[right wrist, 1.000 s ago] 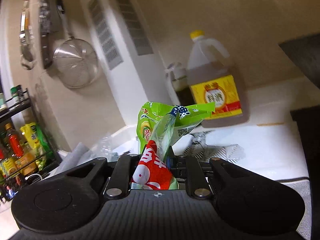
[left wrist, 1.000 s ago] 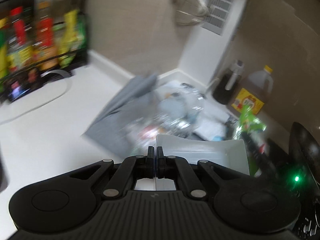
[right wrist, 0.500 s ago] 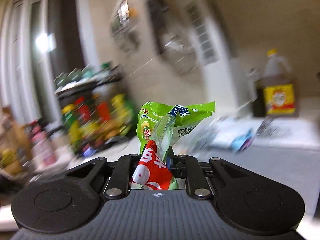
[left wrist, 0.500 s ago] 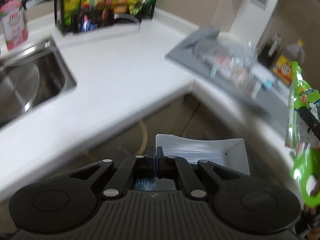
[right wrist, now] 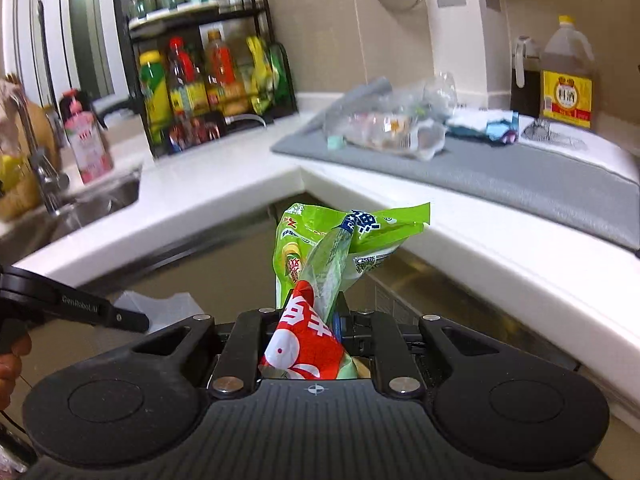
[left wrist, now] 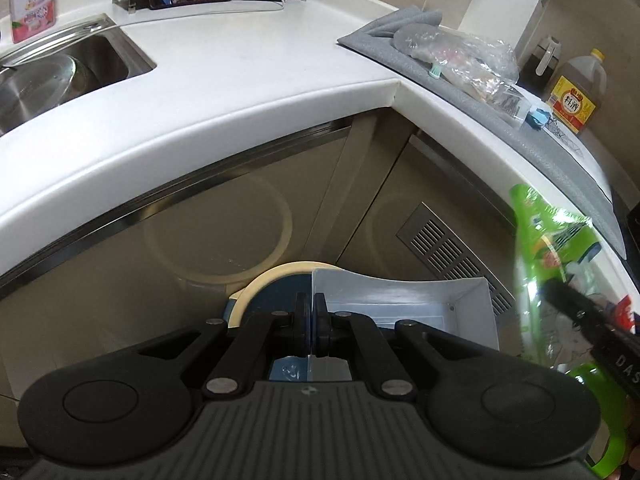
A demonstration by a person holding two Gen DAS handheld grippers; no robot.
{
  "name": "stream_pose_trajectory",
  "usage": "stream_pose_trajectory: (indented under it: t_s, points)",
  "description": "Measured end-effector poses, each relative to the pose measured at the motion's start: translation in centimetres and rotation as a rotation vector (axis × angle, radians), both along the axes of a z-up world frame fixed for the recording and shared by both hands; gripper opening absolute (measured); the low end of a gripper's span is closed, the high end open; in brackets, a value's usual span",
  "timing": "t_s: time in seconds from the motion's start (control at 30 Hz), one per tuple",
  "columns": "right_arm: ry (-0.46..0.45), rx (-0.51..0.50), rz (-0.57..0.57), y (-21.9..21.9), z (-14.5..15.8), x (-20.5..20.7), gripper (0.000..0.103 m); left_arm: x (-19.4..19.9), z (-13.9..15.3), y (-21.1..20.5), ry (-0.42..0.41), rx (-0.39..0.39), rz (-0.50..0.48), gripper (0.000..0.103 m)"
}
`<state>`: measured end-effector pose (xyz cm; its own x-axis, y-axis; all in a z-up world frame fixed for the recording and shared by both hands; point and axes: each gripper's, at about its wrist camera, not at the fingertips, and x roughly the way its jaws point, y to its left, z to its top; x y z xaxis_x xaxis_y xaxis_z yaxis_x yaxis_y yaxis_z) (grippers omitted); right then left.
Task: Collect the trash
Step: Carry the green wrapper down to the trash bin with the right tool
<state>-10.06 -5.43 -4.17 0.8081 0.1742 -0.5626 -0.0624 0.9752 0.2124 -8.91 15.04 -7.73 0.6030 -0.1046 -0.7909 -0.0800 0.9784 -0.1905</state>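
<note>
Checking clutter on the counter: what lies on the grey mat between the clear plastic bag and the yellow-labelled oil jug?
In the right wrist view, crumpled white and blue wrappers lie on the grey mat between the clear plastic bag and the oil jug.

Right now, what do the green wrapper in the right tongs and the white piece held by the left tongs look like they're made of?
Green wrapper: thin printed plastic film, glossy; it creases sharply and part of it is see-through. It is pinched in the right tongs.

White piece, gripped by the left tongs: probably rigid moulded plastic, smooth semi-matte; straight thin walls, crisp corners, a small moulding dot. What it belongs to isn't clear.
</note>
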Motion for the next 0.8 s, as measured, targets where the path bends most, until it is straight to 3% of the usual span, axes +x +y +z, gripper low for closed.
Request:
stream_pose_trajectory:
  t_s: [0.4,0.8]
  points:
    - [0.132,-0.035,0.013,1.7,-2.5,2.9,0.017,1.0,-2.1,0.6,0.032,-0.016,0.010,0.000]
    - [0.291,-0.074,0.050,3.5,-8.4,6.9,0.017,4.2,-7.4,-0.5,0.136,0.019,-0.014,0.000]
